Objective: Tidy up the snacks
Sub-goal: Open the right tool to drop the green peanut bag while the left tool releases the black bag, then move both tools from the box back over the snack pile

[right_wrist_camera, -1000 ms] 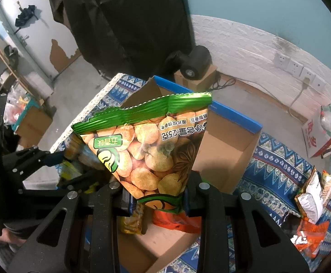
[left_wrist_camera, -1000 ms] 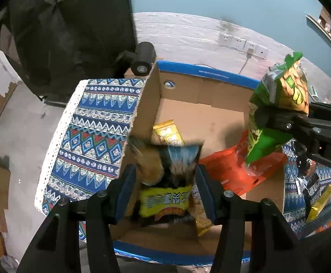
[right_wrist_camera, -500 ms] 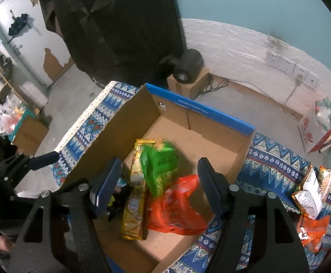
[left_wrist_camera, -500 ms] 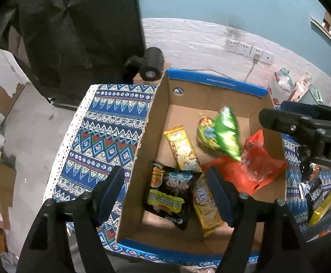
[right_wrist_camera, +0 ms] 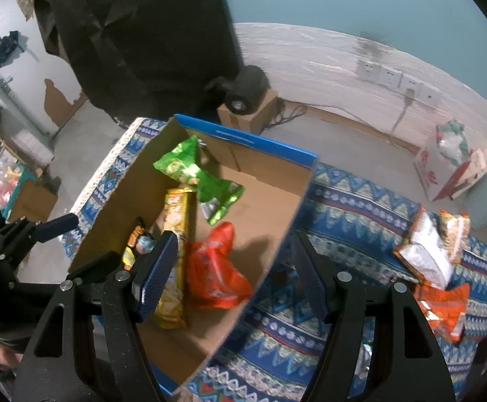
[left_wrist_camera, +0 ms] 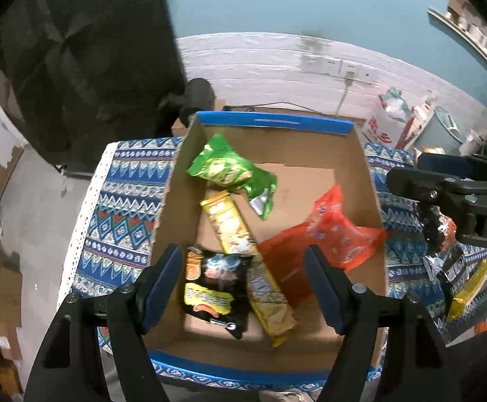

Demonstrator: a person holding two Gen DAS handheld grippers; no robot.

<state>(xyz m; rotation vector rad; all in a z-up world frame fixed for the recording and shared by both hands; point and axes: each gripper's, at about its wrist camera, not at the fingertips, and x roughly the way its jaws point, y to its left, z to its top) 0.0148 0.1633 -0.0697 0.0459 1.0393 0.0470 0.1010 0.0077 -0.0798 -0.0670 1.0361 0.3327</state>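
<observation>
Left gripper (left_wrist_camera: 243, 288): hanging wide, gripping nothing, over the cardboard box (left_wrist_camera: 277, 124).
Right gripper (right_wrist_camera: 233, 274): gaping wide and empty, straddling the box's right wall.
Black packet (left_wrist_camera: 215, 293): lying below the left gripper's fingers.
Green packet (right_wrist_camera: 196, 177): resting ahead of both grippers, inside the box.
</observation>
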